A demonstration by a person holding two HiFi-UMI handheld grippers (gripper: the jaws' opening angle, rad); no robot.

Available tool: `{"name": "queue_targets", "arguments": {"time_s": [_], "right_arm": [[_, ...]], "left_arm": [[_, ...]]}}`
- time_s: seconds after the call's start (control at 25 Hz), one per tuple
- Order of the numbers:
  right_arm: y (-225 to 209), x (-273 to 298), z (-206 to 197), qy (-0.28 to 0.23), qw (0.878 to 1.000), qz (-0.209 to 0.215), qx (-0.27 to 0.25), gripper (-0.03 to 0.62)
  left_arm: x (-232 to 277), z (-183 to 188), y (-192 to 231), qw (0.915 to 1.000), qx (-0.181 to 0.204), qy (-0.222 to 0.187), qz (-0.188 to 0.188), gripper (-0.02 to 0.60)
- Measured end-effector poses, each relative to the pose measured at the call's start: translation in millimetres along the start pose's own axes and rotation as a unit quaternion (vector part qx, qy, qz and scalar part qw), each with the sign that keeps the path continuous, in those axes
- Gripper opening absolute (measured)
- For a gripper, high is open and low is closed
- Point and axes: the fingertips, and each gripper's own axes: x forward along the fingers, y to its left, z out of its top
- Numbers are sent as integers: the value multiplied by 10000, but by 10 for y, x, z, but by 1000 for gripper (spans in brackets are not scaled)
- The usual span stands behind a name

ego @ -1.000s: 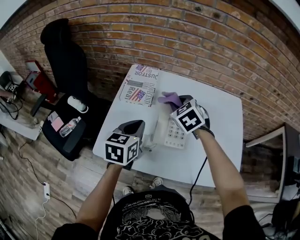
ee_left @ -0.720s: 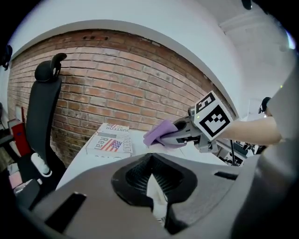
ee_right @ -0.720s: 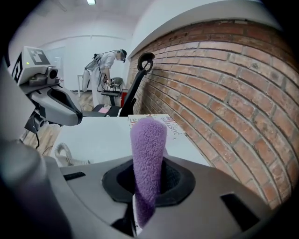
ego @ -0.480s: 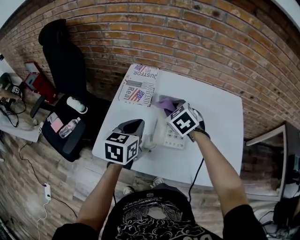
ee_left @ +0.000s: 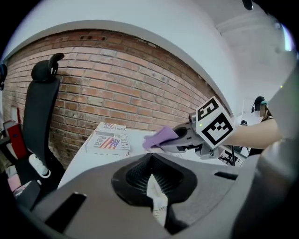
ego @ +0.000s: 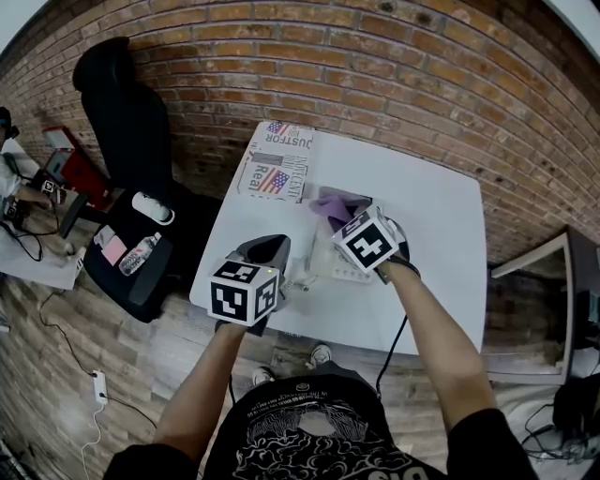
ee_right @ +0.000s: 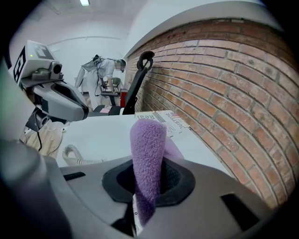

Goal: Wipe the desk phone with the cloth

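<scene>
While right tongs (ego: 339, 220) pinch cloth (ego: 328, 204) over desk phone (ego: 343, 270) | left tongs (ego: 284, 269) clamp its edge.

Even bright indoor light, strong fisheye.
A ceiling lamp (ee_right: 84, 2) glows at 12 o'clock in the right gripper view; brick wall (ego: 375, 56) bows; corners go black; close foreground soft.

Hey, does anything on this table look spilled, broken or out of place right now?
Nothing stands out. The purple cloth is pinched in the right claw at the desk phone's far end. The left claw grips the phone, and the newspaper lies flat at the table's far left corner. No spill or damage shows.
</scene>
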Motion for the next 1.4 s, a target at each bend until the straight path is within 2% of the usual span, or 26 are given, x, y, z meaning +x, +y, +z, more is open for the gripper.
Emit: {"name": "queue_targets", "arguments": {"time_s": [1.4], "right_arm": [[1166, -252, -497, 456, 9971, 21, 611, 46]], "left_arm": [[-707, -483, 9, 9985, 106, 185, -500, 6]]}}
